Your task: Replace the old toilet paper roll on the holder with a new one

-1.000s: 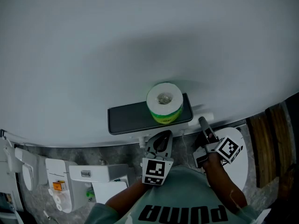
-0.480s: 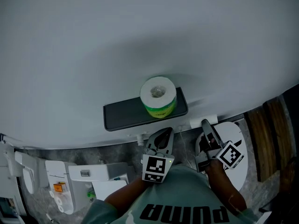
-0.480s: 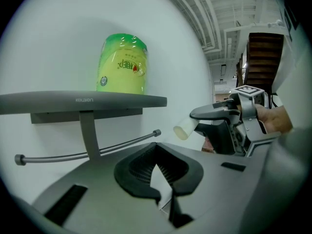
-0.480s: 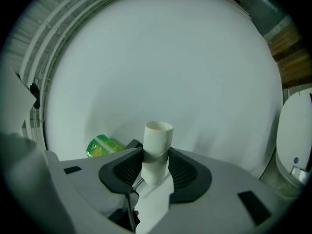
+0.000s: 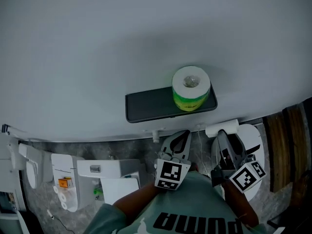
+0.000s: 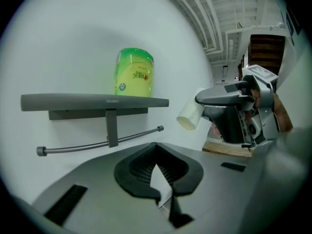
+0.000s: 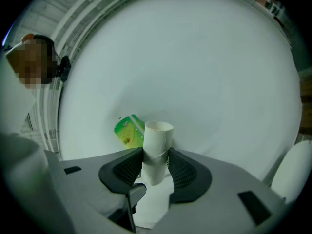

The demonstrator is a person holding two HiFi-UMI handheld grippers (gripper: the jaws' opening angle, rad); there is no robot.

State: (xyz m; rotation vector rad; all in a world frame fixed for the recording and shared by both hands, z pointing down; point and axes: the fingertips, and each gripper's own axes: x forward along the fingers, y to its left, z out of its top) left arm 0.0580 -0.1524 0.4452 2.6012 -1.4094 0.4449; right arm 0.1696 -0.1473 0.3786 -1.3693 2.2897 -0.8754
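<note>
Two hand-held grippers face a white wall point(image 5: 122, 43), where a dark grey shelf point(image 5: 148, 107) carries the new toilet paper roll point(image 5: 191, 89). The roll stands on end at the shelf's right end. It is sealed in a bright green printed wrapper, with white paper and the hollow core showing at its top. The right gripper point(image 5: 223, 134) pinches the old roll point(image 7: 157, 147), a bare, pale cardboard tube slightly creased where the pads squeeze its middle. The tube's open end points toward the wall, just below and to the right of the shelf. The left gripper point(image 5: 181, 134) hangs beside it, jaws pressed together on nothing. Beneath the shelf, the thin metal holder bar point(image 6: 135, 134) stands bare.
</note>
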